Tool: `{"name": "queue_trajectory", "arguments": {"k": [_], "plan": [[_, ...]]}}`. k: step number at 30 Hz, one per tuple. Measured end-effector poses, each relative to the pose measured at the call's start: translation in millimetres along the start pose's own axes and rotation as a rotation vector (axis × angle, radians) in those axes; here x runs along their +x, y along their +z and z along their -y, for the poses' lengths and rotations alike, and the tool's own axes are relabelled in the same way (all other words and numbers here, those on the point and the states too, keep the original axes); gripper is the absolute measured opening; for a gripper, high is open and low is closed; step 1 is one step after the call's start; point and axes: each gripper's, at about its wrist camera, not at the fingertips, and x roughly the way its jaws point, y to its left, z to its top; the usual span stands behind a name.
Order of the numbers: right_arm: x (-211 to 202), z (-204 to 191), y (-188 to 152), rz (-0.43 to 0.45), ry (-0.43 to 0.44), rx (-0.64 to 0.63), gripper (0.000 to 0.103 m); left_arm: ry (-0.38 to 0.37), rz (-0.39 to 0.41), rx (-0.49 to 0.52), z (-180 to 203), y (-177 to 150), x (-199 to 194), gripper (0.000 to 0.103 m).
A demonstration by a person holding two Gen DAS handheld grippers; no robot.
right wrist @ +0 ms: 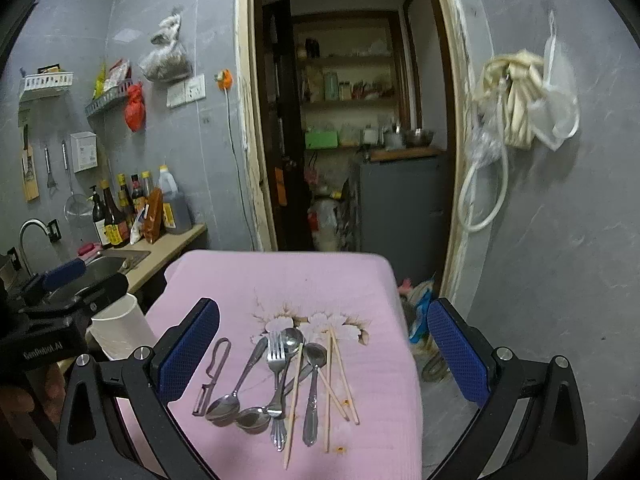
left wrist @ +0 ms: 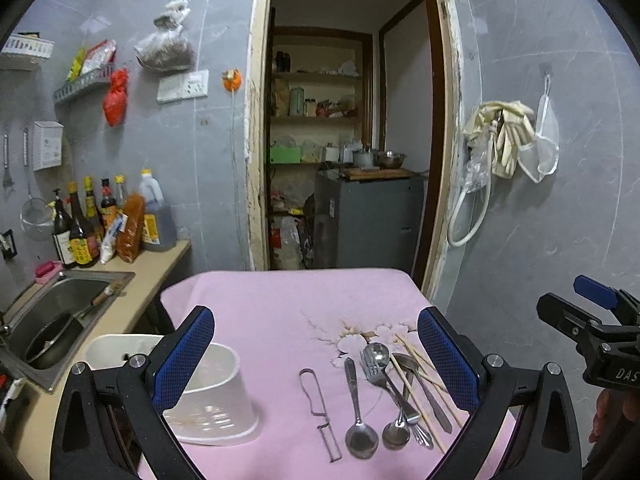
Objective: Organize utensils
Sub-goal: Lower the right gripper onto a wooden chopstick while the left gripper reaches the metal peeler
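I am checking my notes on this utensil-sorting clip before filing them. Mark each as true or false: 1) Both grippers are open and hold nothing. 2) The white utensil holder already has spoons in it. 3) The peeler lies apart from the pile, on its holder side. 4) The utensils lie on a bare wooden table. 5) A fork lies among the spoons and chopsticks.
1) True: the left gripper and right gripper are both open and hold nothing.
2) False: the white utensil holder looks empty.
3) True: the peeler lies alone between the holder and the pile.
4) False: they lie on a pink cloth.
5) True: the fork lies among the spoons and chopsticks.
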Motion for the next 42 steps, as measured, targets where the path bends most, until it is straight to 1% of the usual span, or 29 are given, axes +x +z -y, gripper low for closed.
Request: {"name": "queue_trajectory", "arguments": {"k": [2, 4, 6, 7, 9, 12, 14, 15, 16, 18, 21, 23, 25, 26, 30, 31, 34, 36, 40, 42], "plan": [[17, 8, -1, -0.034, 0.013, 0.021, 0.102, -0.010, -0.034, -0.001, 5, -1, 16, 0.102], [34, 16, -6, -0.066, 0.025, 0.036, 0.097, -0.015, -0.056, -0.003, 10, -3, 29, 0.102], [54, 23, -10, -0.110, 0.037, 0.043, 0.084, -0.023, -0.085, -0.006, 14, -5, 43, 0.102], [63, 26, -12, -0.130, 0.044, 0.047, 0.081, -0.027, -0.104, -0.010, 16, -7, 52, 0.101], [80, 30, -16, -0.172, 0.053, 0.050, 0.071, -0.031, -0.139, -0.021, 19, -10, 68, 0.098], [108, 33, -23, -0.242, 0.075, 0.056, 0.063, -0.021, -0.193, -0.042, 22, -18, 90, 0.090], [125, 34, -28, -0.280, 0.090, 0.064, 0.059, -0.011, -0.244, -0.063, 22, -26, 108, 0.083], [137, 35, -32, -0.311, 0.095, 0.068, 0.056, -0.005, -0.265, -0.069, 22, -29, 115, 0.082], [144, 35, -36, -0.325, 0.096, 0.067, 0.054, 0.003, -0.285, -0.074, 22, -32, 121, 0.080], [164, 35, -44, -0.371, 0.103, 0.070, 0.045, 0.028, -0.327, -0.079, 22, -39, 134, 0.076], [186, 34, -57, -0.430, 0.102, 0.063, 0.037, 0.063, -0.385, -0.087, 22, -49, 150, 0.070], [198, 34, -66, -0.471, 0.098, 0.063, 0.035, 0.089, -0.440, -0.100, 19, -57, 164, 0.064], [206, 34, -72, -0.506, 0.101, 0.062, 0.031, 0.109, -0.484, -0.110, 17, -64, 175, 0.061], [213, 34, -77, -0.528, 0.106, 0.062, 0.028, 0.117, -0.498, -0.112, 15, -67, 179, 0.060], [231, 30, -85, -0.578, 0.127, 0.051, 0.025, 0.146, -0.557, -0.114, 12, -74, 195, 0.056], [233, 30, -87, -0.587, 0.132, 0.046, 0.024, 0.153, -0.574, -0.117, 10, -76, 199, 0.053], [245, 25, -90, -0.619, 0.147, 0.022, 0.022, 0.167, -0.611, -0.135, 6, -78, 209, 0.050], [253, 22, -93, -0.646, 0.152, 0.004, 0.017, 0.169, -0.632, -0.152, 2, -79, 215, 0.048], [263, 23, -93, -0.685, 0.155, -0.020, 0.017, 0.165, -0.678, -0.170, -2, -81, 224, 0.044], [268, 19, -90, -0.703, 0.154, -0.060, 0.017, 0.157, -0.703, -0.181, -5, -82, 229, 0.042]]}}
